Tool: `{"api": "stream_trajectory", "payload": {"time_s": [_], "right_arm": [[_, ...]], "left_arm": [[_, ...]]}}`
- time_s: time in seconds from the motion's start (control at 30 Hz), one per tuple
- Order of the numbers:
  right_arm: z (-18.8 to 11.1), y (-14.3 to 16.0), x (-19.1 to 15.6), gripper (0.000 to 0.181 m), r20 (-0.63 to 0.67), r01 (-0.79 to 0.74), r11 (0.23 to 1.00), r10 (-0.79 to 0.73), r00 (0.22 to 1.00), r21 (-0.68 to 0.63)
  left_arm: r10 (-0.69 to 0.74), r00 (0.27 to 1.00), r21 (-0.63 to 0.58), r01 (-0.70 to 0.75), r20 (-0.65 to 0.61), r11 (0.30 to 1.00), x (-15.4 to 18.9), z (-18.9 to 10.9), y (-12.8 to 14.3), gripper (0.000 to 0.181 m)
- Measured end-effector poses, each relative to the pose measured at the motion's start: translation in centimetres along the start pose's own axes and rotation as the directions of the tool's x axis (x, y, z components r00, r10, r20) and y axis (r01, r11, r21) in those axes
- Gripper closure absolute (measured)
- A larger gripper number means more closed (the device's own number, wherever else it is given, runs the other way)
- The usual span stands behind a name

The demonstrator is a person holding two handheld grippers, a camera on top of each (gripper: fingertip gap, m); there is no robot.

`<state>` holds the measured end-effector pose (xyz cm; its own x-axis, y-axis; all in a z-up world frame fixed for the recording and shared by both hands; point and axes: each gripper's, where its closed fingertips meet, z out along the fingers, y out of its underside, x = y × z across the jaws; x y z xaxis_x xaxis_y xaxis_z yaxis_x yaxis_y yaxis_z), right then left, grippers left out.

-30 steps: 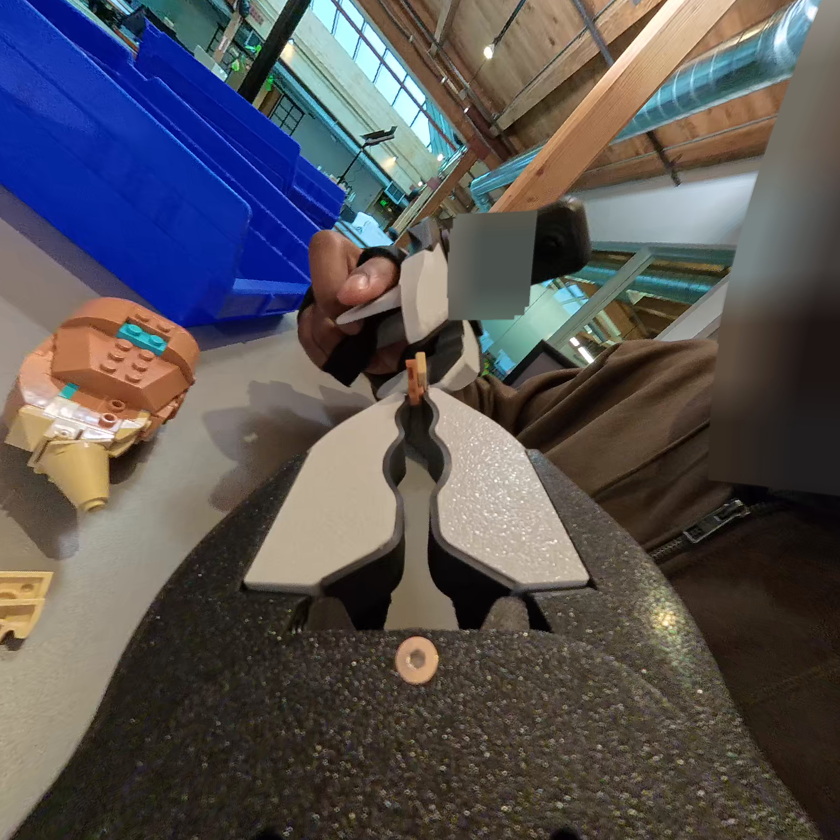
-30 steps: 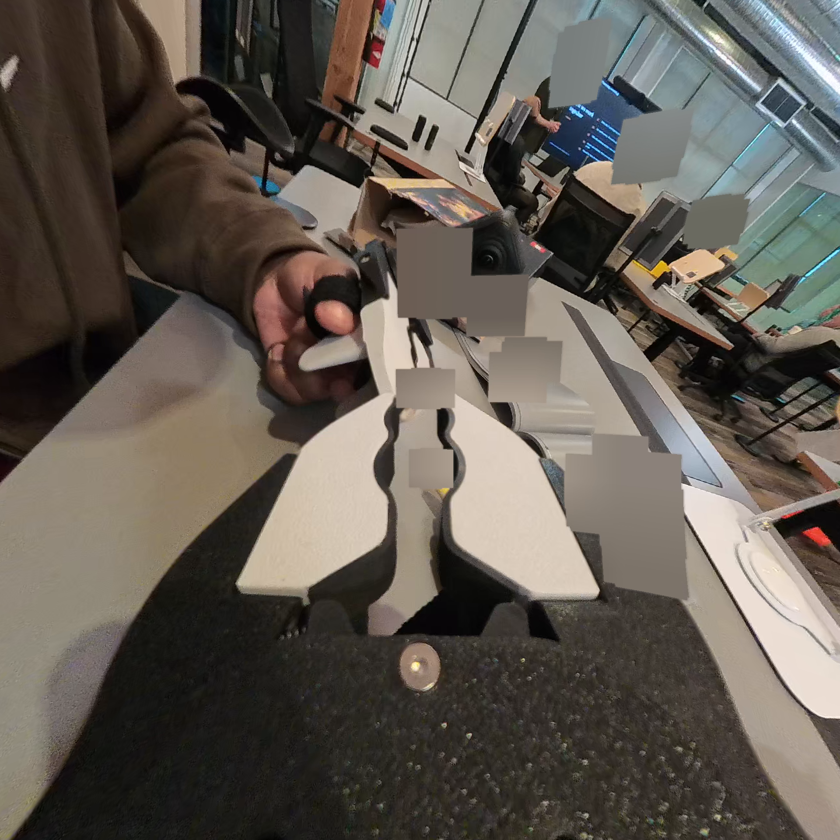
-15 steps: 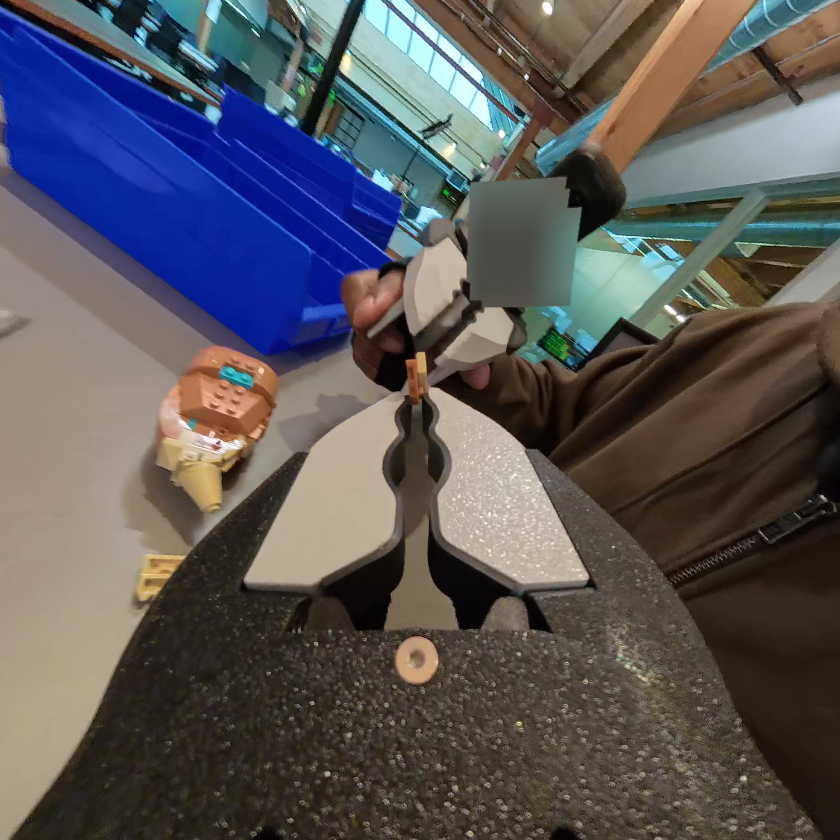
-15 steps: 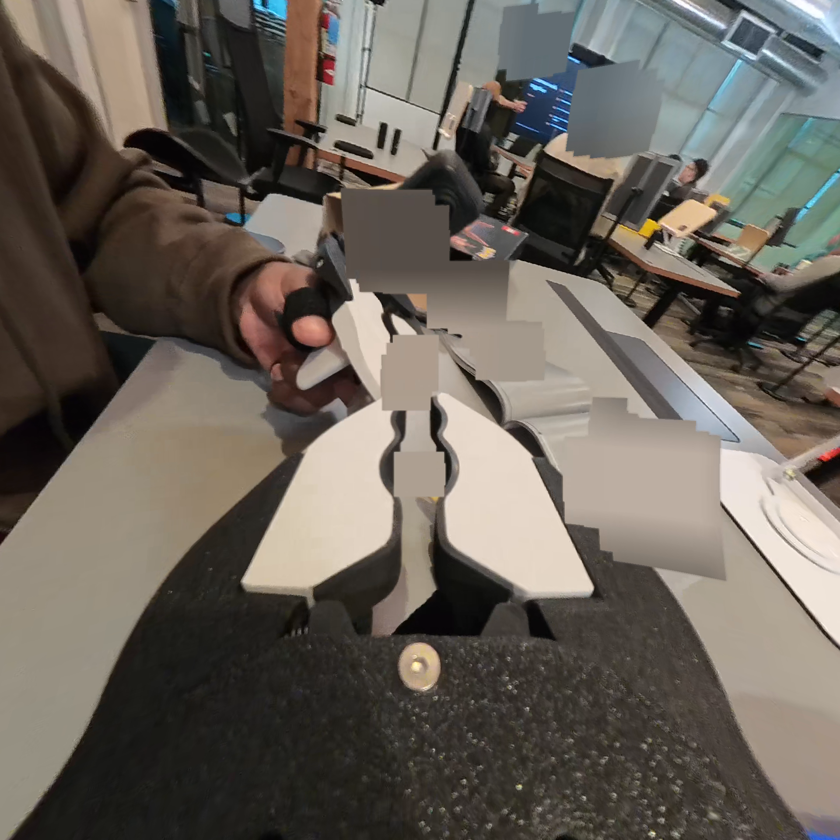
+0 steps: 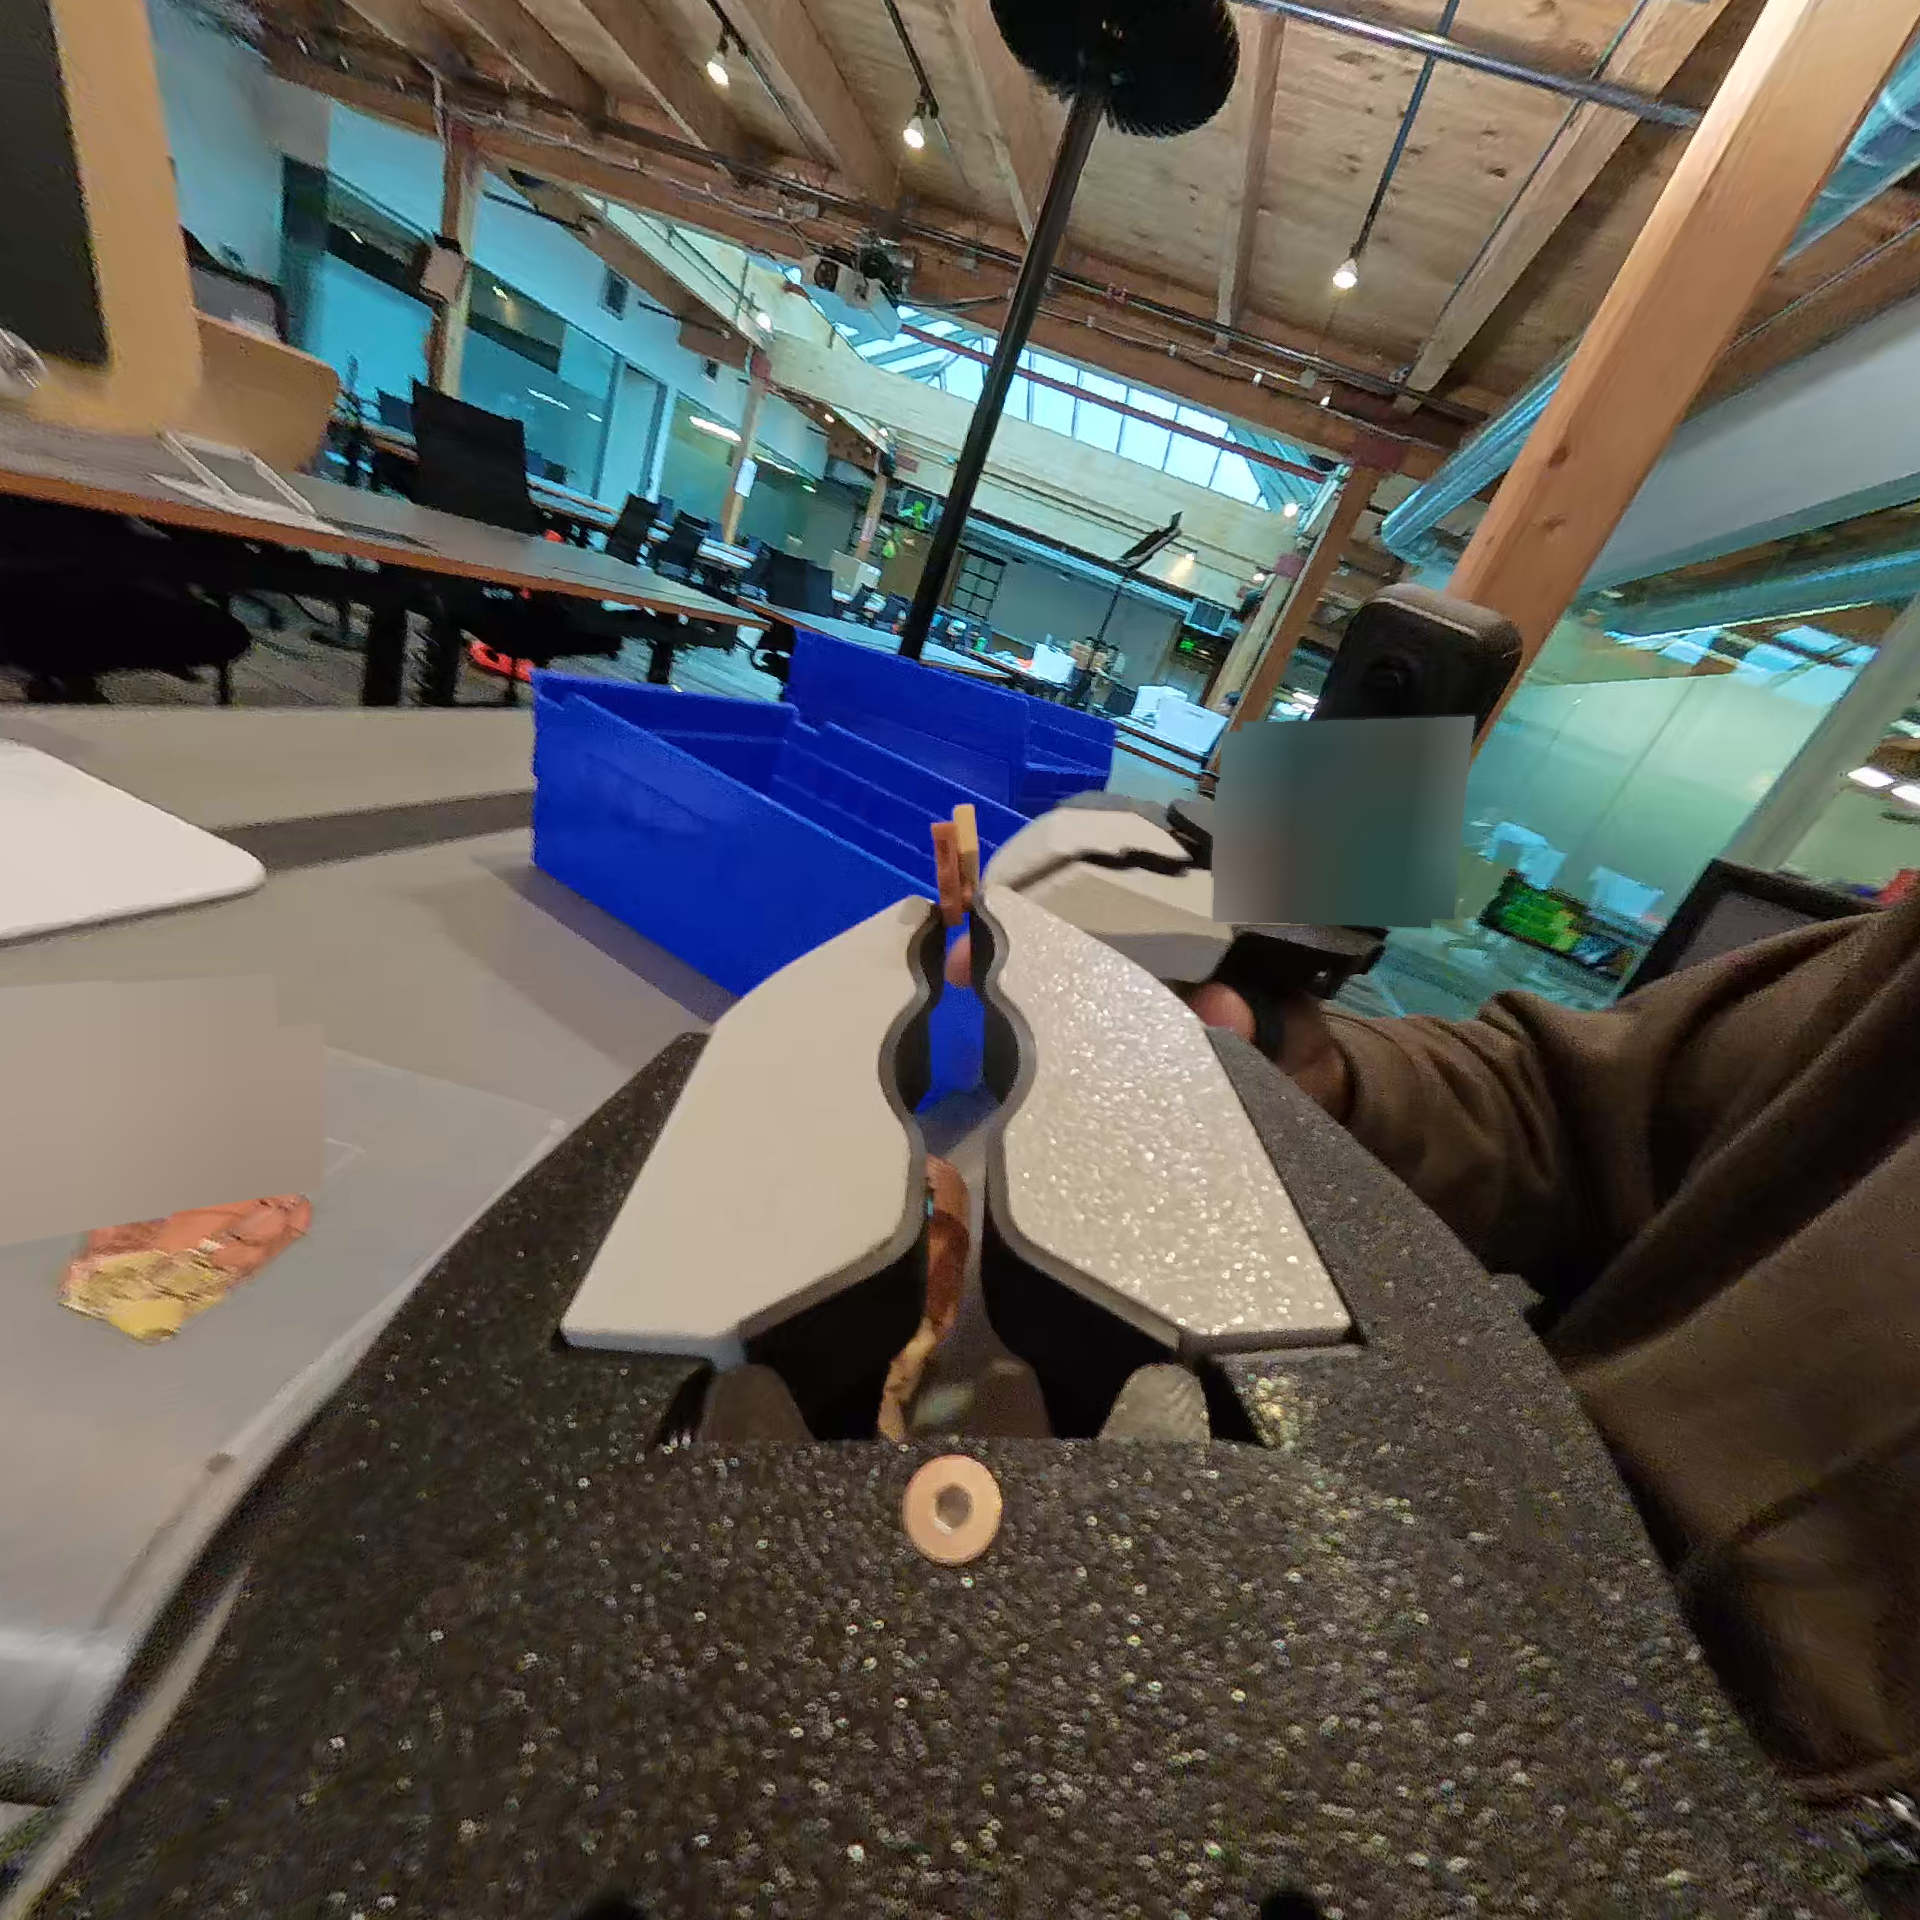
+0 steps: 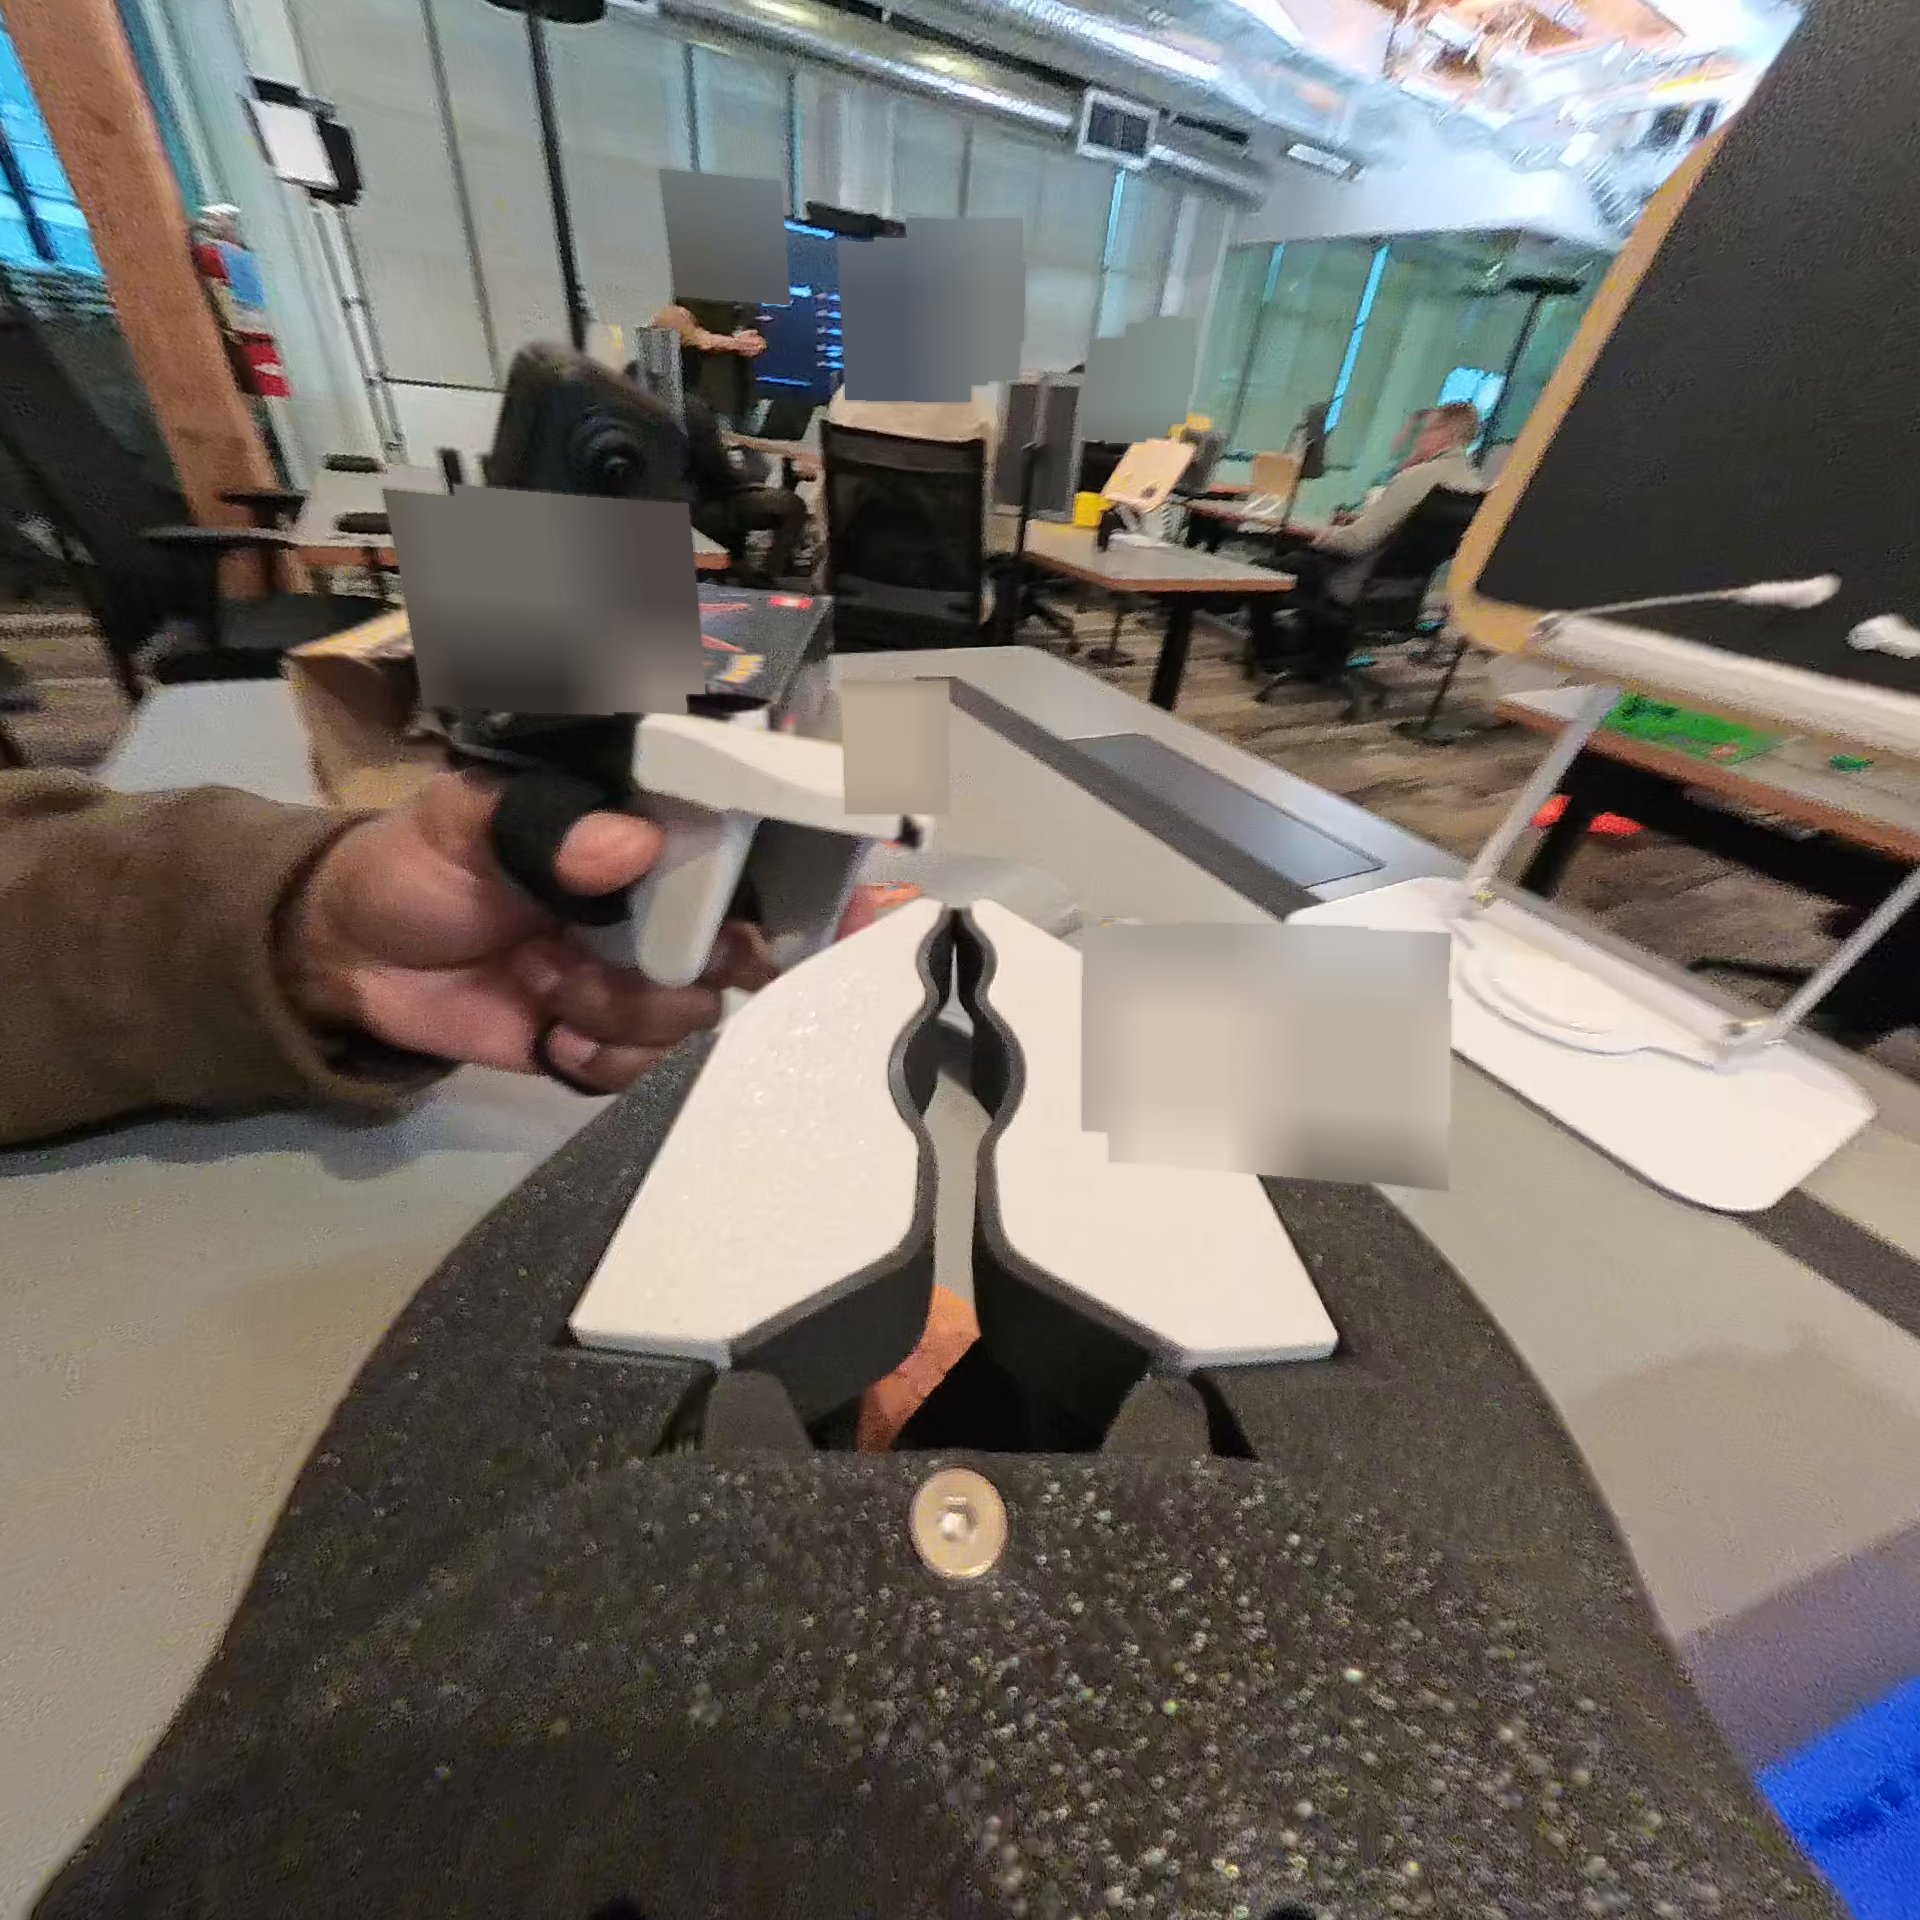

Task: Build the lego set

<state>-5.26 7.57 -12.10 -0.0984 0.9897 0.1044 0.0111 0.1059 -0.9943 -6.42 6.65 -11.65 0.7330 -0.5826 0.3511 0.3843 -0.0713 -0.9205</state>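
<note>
Left tool: its two grey fingers meet at the tips, clenched on a small piece of orange and tan parts that stands upright and projects above the tips. In the left wrist view the piece shows against the blue bins standing on the grey desk behind it. Right tool: tips drawn together with nothing visible between them; in the left wrist view it lies just beside the held piece, on its right, and contact between them cannot be determined. The hand gripping the left tool, with a brown sleeve, appears at the left of the right wrist view; a black strap crosses one finger. Through the gap between the fingers of each tool a brown-orange object is seen lower down, too narrow a slice to identify. A white base with slanted clear rods rests on the desk at the right. A blurred orange-and-yellow item lies on the desk at the left.
</note>
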Motion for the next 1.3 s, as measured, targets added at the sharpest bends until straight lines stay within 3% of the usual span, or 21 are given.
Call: {"api": "stream_trajectory", "payload": {"time_s": [0.1,0.23,0.4,0.47,0.57,0.63,0.83,0.97,1.3], "right_arm": [[-0.3,0.9,0.5,0.181,-0.056,0.123,0.992,-0.122,0.991,0.007],[-0.6,0.8,0.1,0.167,-0.031,0.238,0.97,-0.236,0.971,0.058],[-0.9,0.9,0.1,0.158,-0.003,0.274,0.959,-0.274,0.962,0.078],[-0.8,1.5,-0.1,0.156,0.001,0.276,0.96,-0.277,0.961,0.052],[-0.7,2.1,-0.6,0.156,0.008,0.337,0.941,-0.337,0.941,0.028],[-0.8,2.0,-0.9,0.156,0.024,0.338,0.941,-0.338,0.941,0.035],[-1.1,1.5,-1.5,0.158,0.06,0.262,0.965,-0.262,0.963,0.019],[-0.9,2.2,-2.0,0.164,0.072,0.277,0.96,-0.273,0.959,-0.049],[-0.7,3.4,-3.0,0.172,0.124,0.241,0.965,-0.227,0.966,-0.107]], "left_arm": [[-0.114,0.991,-0.026,0.113,-0.069,0.993,1.1,0.0,1.2,0.177],[-0.227,0.965,-0.126,0.21,-0.134,0.969,1.9,-0.1,2.0,0.177],[-0.094,0.995,-0.252,0.085,-0.024,0.964,0.4,-0.1,4.1,0.177],[-0.084,0.996,-0.264,0.072,-0.035,0.962,0.7,0.1,4.4,0.177],[-0.25,0.96,-0.26,0.211,-0.126,0.942,1.9,0.2,4.5,0.177],[-0.295,0.949,-0.262,0.259,-0.111,0.93,1.4,0.2,4.8,0.177],[-0.077,0.997,-0.344,0.07,-0.007,0.936,0.7,0.1,6.0,0.177],[0.078,0.996,-0.427,-0.055,0.037,0.902,0.7,0.1,7.2,0.177],[0.098,0.994,-0.448,-0.069,0.043,0.891,0.8,0.2,7.8,0.177]]}}
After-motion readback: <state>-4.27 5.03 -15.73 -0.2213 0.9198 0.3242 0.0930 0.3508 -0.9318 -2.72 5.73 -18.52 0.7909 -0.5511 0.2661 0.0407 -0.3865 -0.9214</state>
